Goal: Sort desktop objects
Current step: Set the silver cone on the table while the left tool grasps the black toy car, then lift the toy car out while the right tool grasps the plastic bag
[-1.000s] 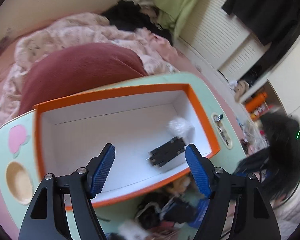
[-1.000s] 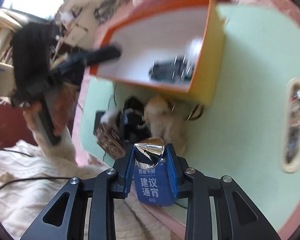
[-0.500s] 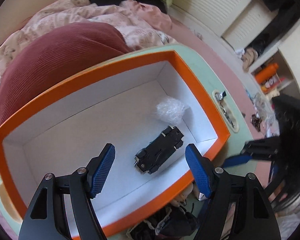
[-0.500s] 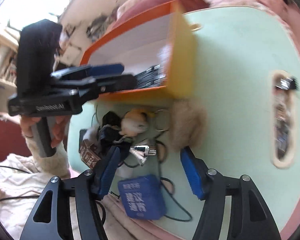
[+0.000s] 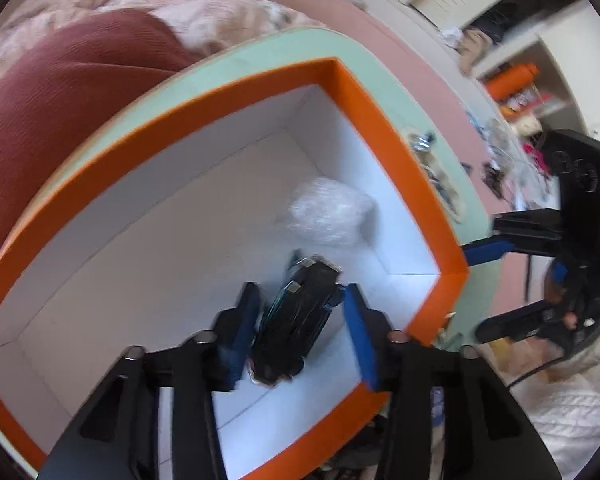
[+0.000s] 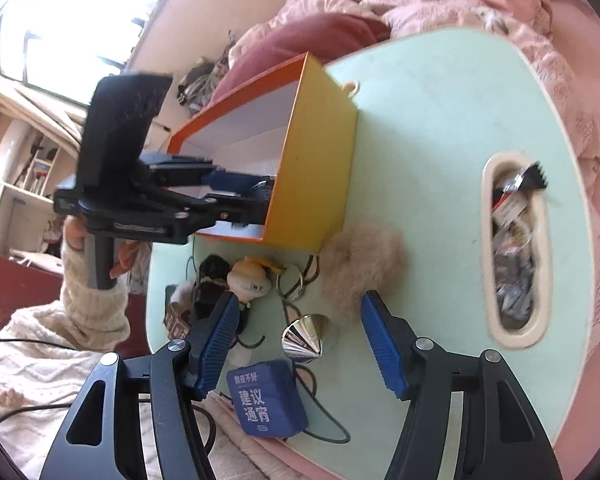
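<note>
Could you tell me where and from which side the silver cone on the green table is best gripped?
Grip the silver cone across its wide rim, coming from above with the right hand-held gripper. It lies tipped over, tapering to a point, so pads would probably slip off the narrow end.

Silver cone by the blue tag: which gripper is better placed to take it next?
Right. The right gripper stands open with the silver cone between its fingers on the green table. The left gripper is inside the orange box, closing around a black object.
</note>
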`<action>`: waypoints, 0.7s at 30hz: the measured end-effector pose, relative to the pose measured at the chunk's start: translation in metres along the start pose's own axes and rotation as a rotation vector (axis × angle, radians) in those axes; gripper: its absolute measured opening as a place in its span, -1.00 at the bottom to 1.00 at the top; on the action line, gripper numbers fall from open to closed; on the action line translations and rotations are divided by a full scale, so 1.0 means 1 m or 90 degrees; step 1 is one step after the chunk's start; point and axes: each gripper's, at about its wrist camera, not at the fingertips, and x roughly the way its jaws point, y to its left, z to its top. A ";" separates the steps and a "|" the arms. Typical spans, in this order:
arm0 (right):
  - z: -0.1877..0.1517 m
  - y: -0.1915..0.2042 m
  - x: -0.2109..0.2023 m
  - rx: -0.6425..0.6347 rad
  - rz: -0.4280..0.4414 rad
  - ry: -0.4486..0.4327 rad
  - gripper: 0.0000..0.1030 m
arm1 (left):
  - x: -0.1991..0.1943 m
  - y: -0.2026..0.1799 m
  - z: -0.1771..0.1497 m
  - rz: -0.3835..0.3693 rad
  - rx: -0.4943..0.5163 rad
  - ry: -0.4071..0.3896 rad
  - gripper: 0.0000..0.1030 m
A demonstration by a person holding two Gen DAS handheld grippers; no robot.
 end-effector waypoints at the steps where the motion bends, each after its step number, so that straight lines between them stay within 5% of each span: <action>1: 0.001 0.000 -0.004 -0.001 0.000 -0.007 0.23 | -0.002 0.005 0.000 0.006 -0.010 -0.010 -0.35; 6: 0.046 0.023 -0.010 -0.038 -0.004 -0.032 0.23 | -0.012 0.018 -0.009 0.109 -0.047 -0.041 -0.32; 10: 0.074 0.064 0.016 -0.084 -0.035 -0.041 0.23 | -0.017 0.030 -0.020 0.069 -0.076 -0.050 -0.27; 13: 0.102 0.103 0.026 -0.173 -0.110 -0.024 0.21 | -0.018 0.032 -0.022 0.084 -0.080 -0.069 -0.40; 18: 0.120 0.147 0.062 -0.361 -0.288 0.079 -0.24 | -0.032 0.044 -0.035 0.102 -0.116 -0.136 -0.42; 21: 0.123 0.150 0.091 -0.410 -0.328 0.147 -0.27 | -0.070 0.056 -0.060 0.074 -0.164 -0.214 -0.42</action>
